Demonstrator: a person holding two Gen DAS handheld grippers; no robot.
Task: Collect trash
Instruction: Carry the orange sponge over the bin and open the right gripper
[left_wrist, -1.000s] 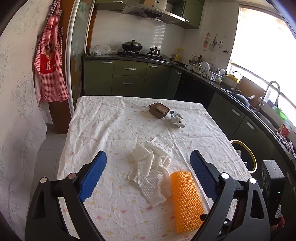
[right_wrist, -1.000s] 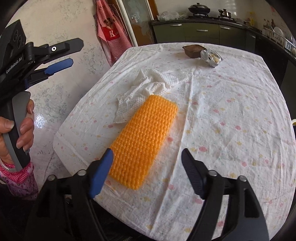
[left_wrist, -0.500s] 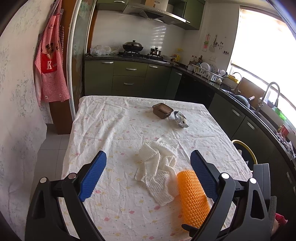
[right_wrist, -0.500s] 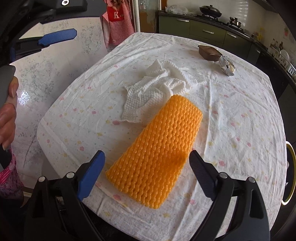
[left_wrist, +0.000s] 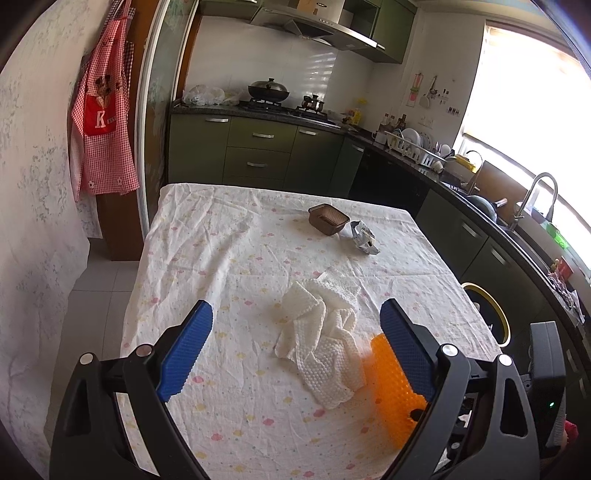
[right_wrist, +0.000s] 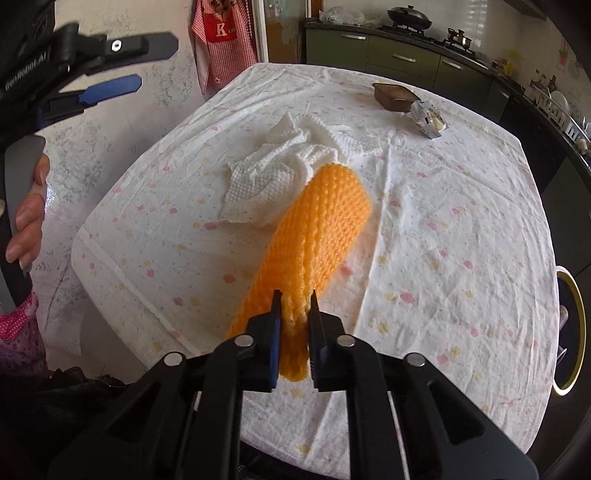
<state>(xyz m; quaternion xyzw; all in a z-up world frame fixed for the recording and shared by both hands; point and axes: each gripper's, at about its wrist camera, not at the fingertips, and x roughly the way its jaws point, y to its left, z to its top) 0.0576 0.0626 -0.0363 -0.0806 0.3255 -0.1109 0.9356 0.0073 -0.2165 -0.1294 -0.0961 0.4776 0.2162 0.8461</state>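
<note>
Left side first: the left claw (left_wrist: 295, 345) hangs wide open over the worktop (left_wrist: 236, 254) with its flower-print cloth, gripping nothing — looks parked there ready for the next bit of trash. Right in front of it sits the crumpled white paper towel (left_wrist: 325, 343), lying loose near the front edge. Next over, the orange knitted honeycomb-texture cloth (right_wrist: 317, 236) runs lengthwise toward the camera, its far end touching the towel. The right claw (right_wrist: 294, 314) is clenched on its near end, bunching the fabric between the pads — I'd guess so it can be dragged or lifted clear. Further back right, a small brown plastic tray (right_wrist: 393, 96) and a crumpled silver foil wrapper (right_wrist: 428, 120) sit just beside each other, untouched.
</note>
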